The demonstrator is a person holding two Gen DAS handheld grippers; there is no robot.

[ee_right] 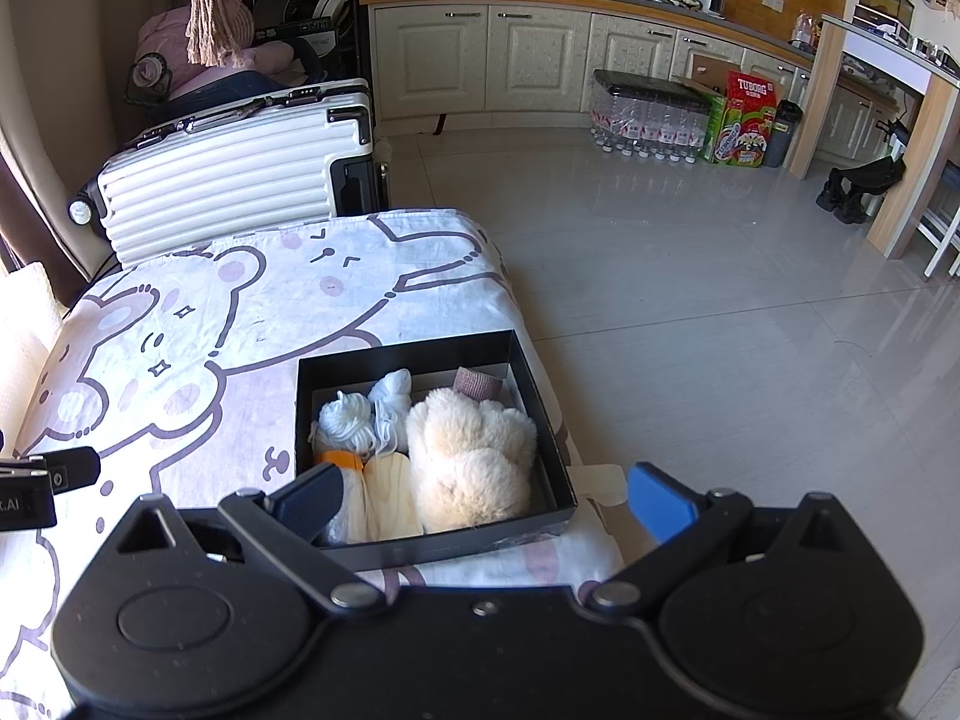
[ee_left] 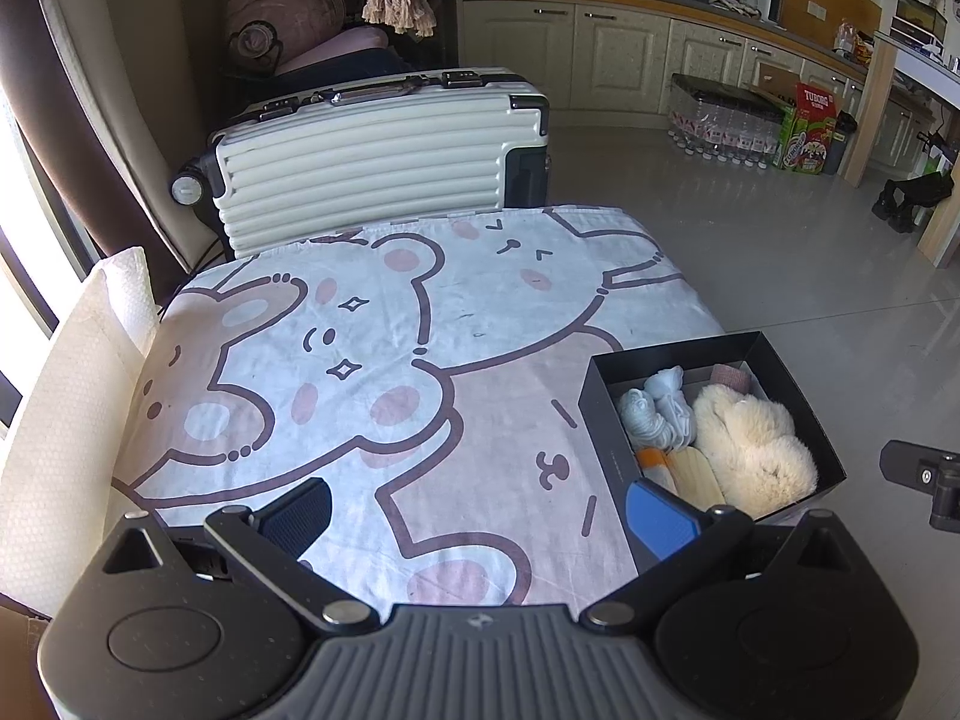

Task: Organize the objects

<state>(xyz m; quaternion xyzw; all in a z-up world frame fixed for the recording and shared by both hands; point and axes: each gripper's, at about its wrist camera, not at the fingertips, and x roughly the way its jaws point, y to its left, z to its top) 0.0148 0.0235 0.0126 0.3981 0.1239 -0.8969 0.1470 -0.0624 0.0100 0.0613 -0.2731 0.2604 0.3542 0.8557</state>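
Observation:
A black open box (ee_right: 420,349) (ee_left: 672,353) rests at the right edge of a table covered by a bear-print cloth (ee_left: 372,360) (ee_right: 180,360). Inside lie a cream fluffy toy (ee_right: 474,456) (ee_left: 750,438), white yarn and socks (ee_right: 360,414) (ee_left: 654,411), a pinkish roll (ee_right: 477,383) (ee_left: 732,375) and pale flat items with an orange piece (ee_right: 384,492) (ee_left: 690,471). My left gripper (ee_left: 480,510) is open above the cloth, left of the box, holding nothing. My right gripper (ee_right: 480,495) is open over the box's near side, also holding nothing.
A white ribbed suitcase (ee_left: 372,150) (ee_right: 234,180) stands behind the table. White paper towel (ee_left: 66,396) lies along the table's left side. To the right is bare tiled floor (ee_right: 720,312), with cabinets, packed water bottles (ee_right: 642,114) and a green carton (ee_right: 744,126) farther back.

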